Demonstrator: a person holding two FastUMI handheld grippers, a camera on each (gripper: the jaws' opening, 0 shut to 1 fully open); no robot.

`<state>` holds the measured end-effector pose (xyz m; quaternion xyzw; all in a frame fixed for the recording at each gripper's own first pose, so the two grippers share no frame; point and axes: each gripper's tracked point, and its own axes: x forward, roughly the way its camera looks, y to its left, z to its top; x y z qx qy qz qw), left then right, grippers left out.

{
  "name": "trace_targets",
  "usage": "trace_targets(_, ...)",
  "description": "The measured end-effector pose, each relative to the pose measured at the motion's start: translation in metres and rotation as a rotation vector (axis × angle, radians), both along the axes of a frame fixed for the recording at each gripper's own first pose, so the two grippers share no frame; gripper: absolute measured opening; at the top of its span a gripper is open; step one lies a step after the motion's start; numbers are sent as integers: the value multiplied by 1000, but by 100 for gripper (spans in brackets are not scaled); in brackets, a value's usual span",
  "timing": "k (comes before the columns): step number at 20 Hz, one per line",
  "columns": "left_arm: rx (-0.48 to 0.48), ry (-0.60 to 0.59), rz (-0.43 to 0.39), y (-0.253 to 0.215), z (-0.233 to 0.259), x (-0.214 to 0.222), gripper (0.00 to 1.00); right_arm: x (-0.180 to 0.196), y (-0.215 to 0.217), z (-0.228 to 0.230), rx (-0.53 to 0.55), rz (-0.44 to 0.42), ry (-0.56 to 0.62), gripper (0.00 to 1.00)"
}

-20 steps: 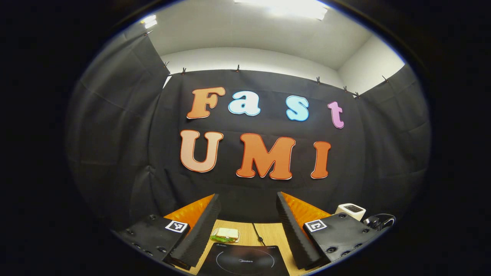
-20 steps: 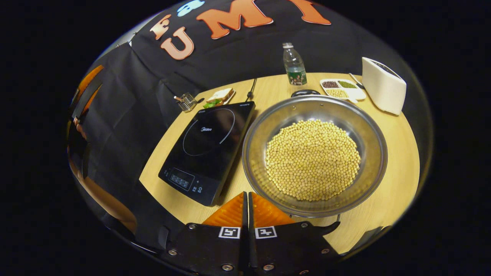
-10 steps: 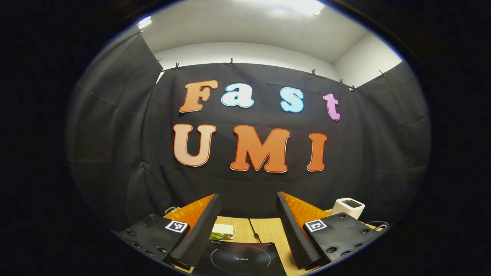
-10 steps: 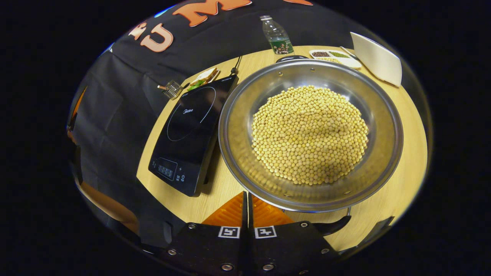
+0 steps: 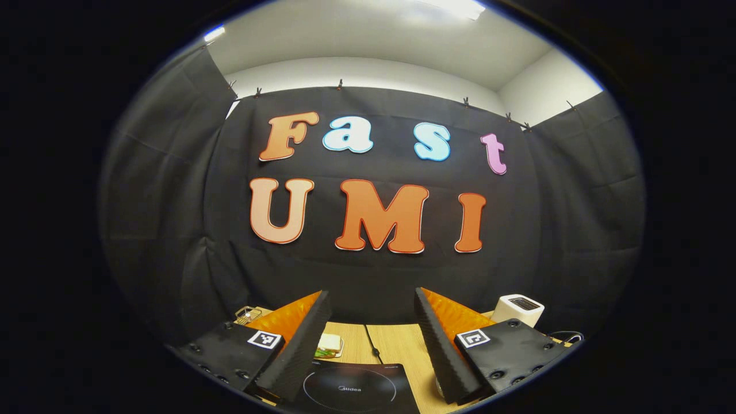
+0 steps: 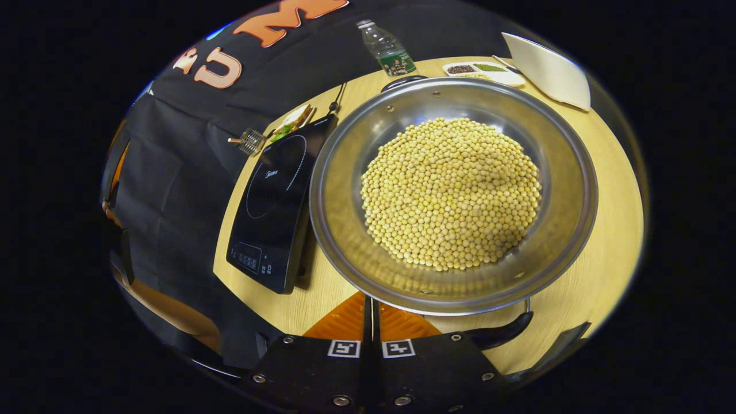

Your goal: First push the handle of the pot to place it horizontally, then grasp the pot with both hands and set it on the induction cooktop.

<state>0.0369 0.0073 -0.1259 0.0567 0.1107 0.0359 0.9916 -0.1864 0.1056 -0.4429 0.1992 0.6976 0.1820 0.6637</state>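
A wide steel pot (image 6: 339, 224) heaped with soybeans (image 6: 451, 190) stands on the wooden table, right of the black induction cooktop (image 6: 273, 198). The pot's near black handle (image 6: 501, 332) juts out under the rim at the lower right, and its far handle (image 6: 402, 82) peeks over the back rim. My right gripper (image 6: 371, 300) is shut with nothing between its fingers, its tips at the pot's near rim, left of that handle. My left gripper (image 5: 371, 294) hangs open above the cooktop (image 5: 351, 389), facing the booth wall.
At the table's back stand a water bottle (image 6: 384, 47), a divided dish of beans (image 6: 480, 69) and a white toaster (image 6: 546, 72). A sandwich (image 6: 293, 119) and a small wire basket (image 6: 250, 142) lie behind the cooktop. A person's forearm (image 6: 167, 313) shows at the left.
My right gripper has come closer to the pot, which now looms larger, with its near handle showing more. The left gripper view has drifted slightly left over the cooktop.
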Motion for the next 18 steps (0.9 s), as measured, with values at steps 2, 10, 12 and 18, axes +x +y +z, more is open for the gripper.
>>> trace_targets(2,7,-2,-5,-2,0,4,96,3,-15,-2,-31,-10,-7,0)
trace_targets(10,6,4,5,6,-6,8,95,11,-56,-18,-136,-34,-6,0)
trace_targets(12,7,11,20,14,-11,8,95,12,-63,-20,-147,-45,1,0)
trace_targets(18,35,19,54,34,-12,7,96,19,-87,-29,-192,-68,0,0)
